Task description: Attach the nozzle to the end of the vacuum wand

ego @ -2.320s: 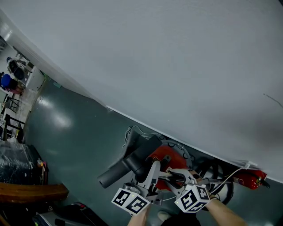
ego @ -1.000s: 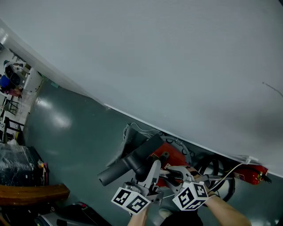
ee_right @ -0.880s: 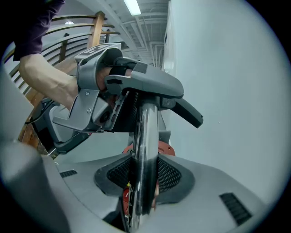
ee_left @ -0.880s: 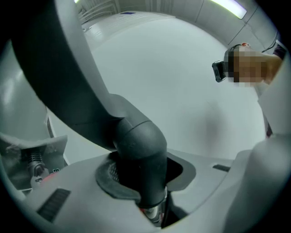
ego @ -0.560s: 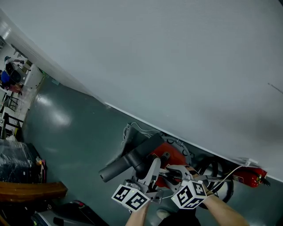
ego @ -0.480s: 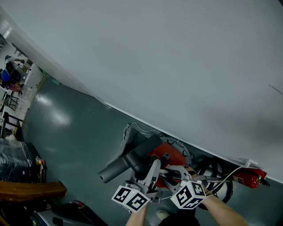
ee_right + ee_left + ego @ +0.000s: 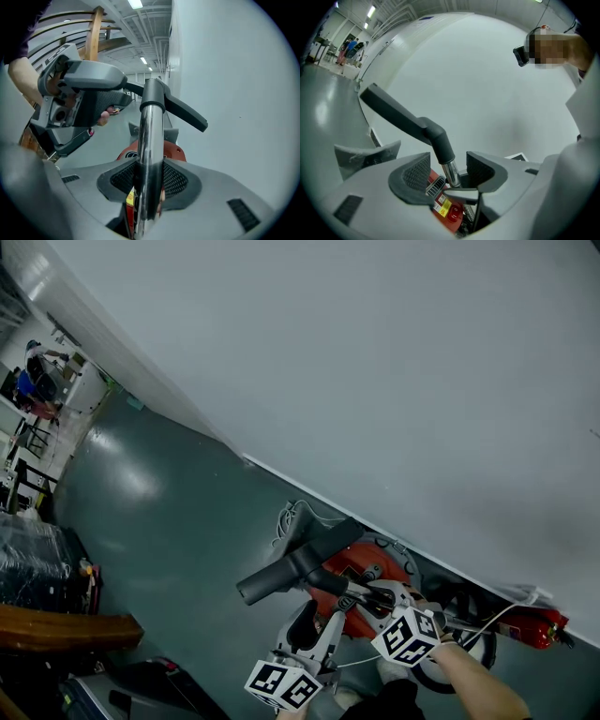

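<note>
The black angled nozzle (image 7: 298, 564) sits on the end of the chrome wand (image 7: 150, 150), its collar over the tube (image 7: 440, 145). My right gripper (image 7: 149, 180) is shut on the wand just below the nozzle (image 7: 174, 106); in the head view it (image 7: 366, 594) lies over the red vacuum body (image 7: 367, 570). My left gripper (image 7: 447, 171) stands open. Its jaws have just been opening and now stand apart from the wand (image 7: 450, 172), which shows beyond them untouched. In the head view the left gripper (image 7: 314, 624) hangs below the nozzle.
The pale wall (image 7: 394, 381) stands right behind the vacuum. A black hose coil (image 7: 469, 641) and a red fire extinguisher (image 7: 532, 626) lie to the right. A wooden bench (image 7: 66, 629) and dark clutter are at the lower left. A grey floor plate (image 7: 298, 519) lies by the wall.
The left gripper has opened, let go of the nozzle and drawn back down and away from it. The nozzle stays on the wand in the right gripper.
</note>
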`<state>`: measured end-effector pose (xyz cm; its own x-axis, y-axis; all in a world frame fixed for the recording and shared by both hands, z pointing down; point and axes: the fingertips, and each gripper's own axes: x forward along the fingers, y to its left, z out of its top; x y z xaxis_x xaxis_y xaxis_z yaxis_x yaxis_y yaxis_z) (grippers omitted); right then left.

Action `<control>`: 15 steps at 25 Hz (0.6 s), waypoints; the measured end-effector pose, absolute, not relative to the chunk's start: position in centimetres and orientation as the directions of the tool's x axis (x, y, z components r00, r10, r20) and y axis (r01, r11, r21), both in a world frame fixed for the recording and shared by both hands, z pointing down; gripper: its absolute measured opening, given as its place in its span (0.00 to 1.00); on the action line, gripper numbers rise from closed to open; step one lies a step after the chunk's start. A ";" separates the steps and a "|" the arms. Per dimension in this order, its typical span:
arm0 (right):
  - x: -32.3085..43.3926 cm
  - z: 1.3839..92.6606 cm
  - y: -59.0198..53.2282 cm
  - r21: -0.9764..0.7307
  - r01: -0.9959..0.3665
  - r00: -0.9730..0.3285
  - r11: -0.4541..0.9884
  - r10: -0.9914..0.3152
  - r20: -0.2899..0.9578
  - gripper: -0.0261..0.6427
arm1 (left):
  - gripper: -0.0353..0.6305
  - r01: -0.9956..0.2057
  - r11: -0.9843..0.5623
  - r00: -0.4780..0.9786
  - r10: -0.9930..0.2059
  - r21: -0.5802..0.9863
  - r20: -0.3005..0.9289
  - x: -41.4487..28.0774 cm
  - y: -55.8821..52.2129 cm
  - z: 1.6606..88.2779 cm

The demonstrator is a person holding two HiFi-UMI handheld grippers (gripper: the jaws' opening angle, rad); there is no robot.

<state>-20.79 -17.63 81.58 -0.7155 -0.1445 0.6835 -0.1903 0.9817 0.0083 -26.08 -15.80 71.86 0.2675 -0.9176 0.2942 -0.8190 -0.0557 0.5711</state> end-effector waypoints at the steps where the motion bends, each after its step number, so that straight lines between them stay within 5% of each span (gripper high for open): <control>1: -20.9 81.8 -17.6 0.010 -0.193 -0.709 0.981 -0.146 0.689 0.26 | 0.41 -0.822 -0.061 0.268 -0.919 0.566 0.289 -26.3 -15.6 71.5; 10: -20.0 77.4 -18.3 0.050 -0.238 -0.714 0.970 -0.210 0.668 0.28 | 0.40 -0.847 -0.096 0.244 -0.944 0.522 0.222 -28.1 -14.4 65.4; 15: -19.6 68.2 -17.5 -0.070 -0.329 -0.800 0.942 -0.238 0.551 0.28 | 0.39 -0.876 -0.122 0.239 -0.950 0.467 0.199 -28.0 -12.9 59.0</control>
<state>-19.58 -17.49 68.19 -0.8001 -0.2385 0.5505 -0.3289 0.9418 -0.0700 -27.95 -12.94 59.02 0.2389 -0.9505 0.1989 -0.8759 -0.1225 0.4667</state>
